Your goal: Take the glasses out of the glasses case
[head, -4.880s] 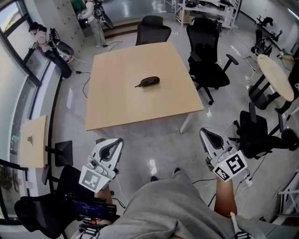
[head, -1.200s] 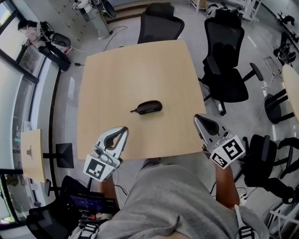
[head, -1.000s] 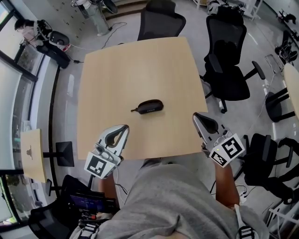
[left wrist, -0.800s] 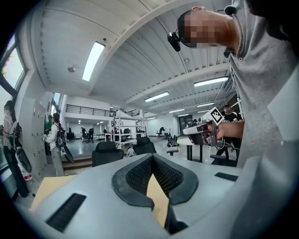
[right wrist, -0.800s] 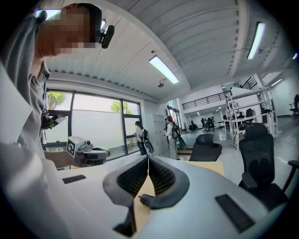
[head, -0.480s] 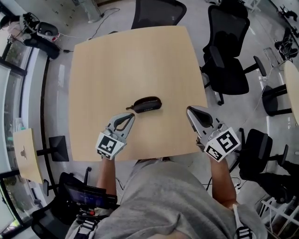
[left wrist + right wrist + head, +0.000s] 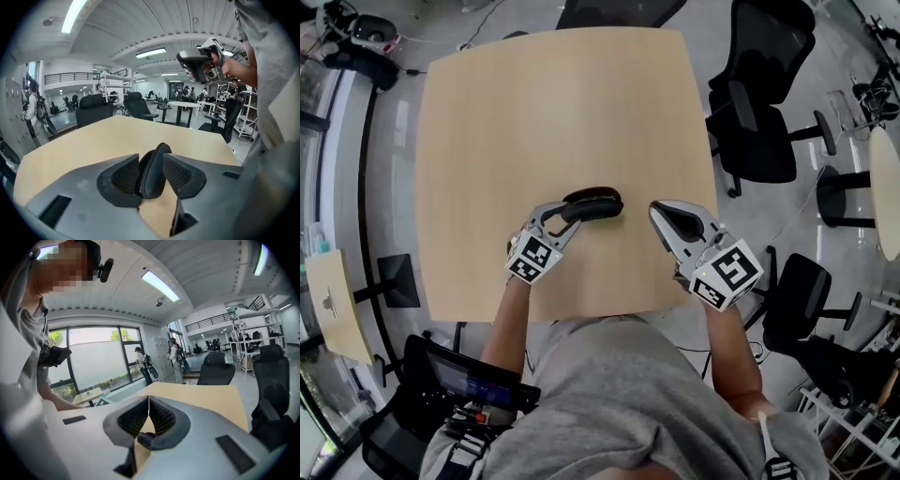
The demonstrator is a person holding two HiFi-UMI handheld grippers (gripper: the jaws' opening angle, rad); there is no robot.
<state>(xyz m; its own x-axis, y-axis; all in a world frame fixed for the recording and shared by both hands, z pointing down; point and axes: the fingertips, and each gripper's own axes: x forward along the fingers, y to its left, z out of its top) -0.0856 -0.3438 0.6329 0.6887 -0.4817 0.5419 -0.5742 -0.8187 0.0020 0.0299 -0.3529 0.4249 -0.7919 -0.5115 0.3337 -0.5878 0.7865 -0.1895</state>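
The glasses case (image 7: 594,204) lies on the desk (image 7: 553,103), toward its near edge. The left tool (image 7: 571,212) is at the case's left end, its jaws opening with that end between them, perhaps brushing one pad. The right tool (image 7: 659,212) hangs just right of the case, apart from it. Chairs (image 7: 764,103) stand right of the desk.

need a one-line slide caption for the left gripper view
Left gripper, jaws opening, straddles one end of the dark glasses case lying on the wooden table.
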